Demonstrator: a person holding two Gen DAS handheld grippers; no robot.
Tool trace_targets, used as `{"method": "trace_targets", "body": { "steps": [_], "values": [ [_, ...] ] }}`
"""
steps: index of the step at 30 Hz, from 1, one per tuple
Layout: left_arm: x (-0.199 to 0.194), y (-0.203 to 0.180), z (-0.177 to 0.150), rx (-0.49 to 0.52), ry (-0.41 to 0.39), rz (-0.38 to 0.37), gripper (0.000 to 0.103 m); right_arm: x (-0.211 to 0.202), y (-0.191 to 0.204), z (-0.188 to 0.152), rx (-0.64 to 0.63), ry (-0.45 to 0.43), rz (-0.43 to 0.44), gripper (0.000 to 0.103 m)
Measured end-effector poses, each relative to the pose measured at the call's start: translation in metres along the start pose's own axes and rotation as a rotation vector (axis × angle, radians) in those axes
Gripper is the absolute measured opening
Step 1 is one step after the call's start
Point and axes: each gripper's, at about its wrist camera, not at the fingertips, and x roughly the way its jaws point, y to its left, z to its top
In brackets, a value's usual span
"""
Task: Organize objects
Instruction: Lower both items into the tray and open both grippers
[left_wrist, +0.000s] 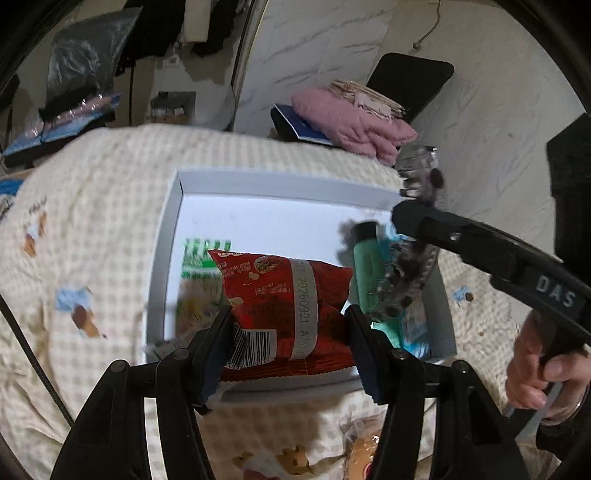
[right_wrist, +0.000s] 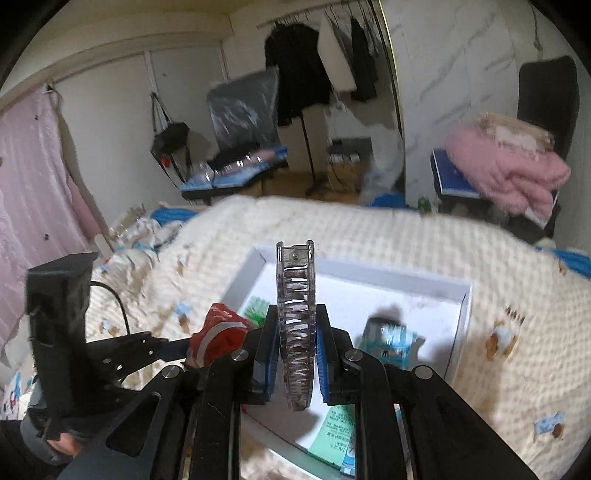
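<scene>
A red snack packet (left_wrist: 286, 310) is clamped between the pads of the left gripper (left_wrist: 290, 332), whose jaws are held about half apart by the packet's width. The packet's long axis runs away from the jaws, its barcode end lying nearest the gripper body and its crimped far edge pointing outward over the white box (left_wrist: 258, 184). The printed date strip is seen running lengthwise along the packet.

A clear hair claw clip (right_wrist: 296, 325) is gripped by the right gripper (right_wrist: 297, 354), whose jaws are drawn nearly together on it. The clip's long axis points straight out along the fingers, with its hinged end farthest from the jaws and its rows of teeth facing the camera. In the left wrist view the same clip (left_wrist: 417, 206) is seen blurred, crossing the jaw tips above the right side of the box.

Beyond and beneath both grippers the white box (right_wrist: 463, 295) is laid open on a checked bedspread (left_wrist: 92, 206). Just past the packet, a green-printed sachet (left_wrist: 201, 266) is lying on the box floor to the left, and a teal tube (left_wrist: 365, 273) with a dark cap is lying to the right, its length pointing away from the jaws. A hand (left_wrist: 535, 369) is seen wrapped around the right gripper's handle.
</scene>
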Motion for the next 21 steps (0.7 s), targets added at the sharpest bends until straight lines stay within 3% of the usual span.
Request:
{"method": "trace_targets", "body": {
  "steps": [4, 11, 17, 19, 21],
  "values": [
    [0.014, 0.005, -0.009, 0.01, 0.027, 0.024, 0.064, 0.014, -0.005, -0.013, 0.02, 0.033, 0.009, 0.019],
    [0.014, -0.001, -0.024, 0.025, -0.004, 0.002, 0.064, 0.027, -0.013, -0.023, 0.038, 0.061, 0.02, 0.019],
    [0.021, -0.012, -0.023, 0.073, 0.003, 0.041, 0.066, 0.03, -0.017, -0.03, 0.063, 0.054, 0.022, 0.019],
    [0.025, -0.016, -0.022, 0.094, 0.017, 0.059, 0.069, 0.031, -0.018, -0.03, 0.07, 0.054, 0.021, 0.019],
    [0.023, -0.022, -0.021, 0.087, 0.048, 0.046, 0.079, 0.031, -0.015, -0.029, 0.044, 0.058, 0.004, 0.019]
  ]
}}
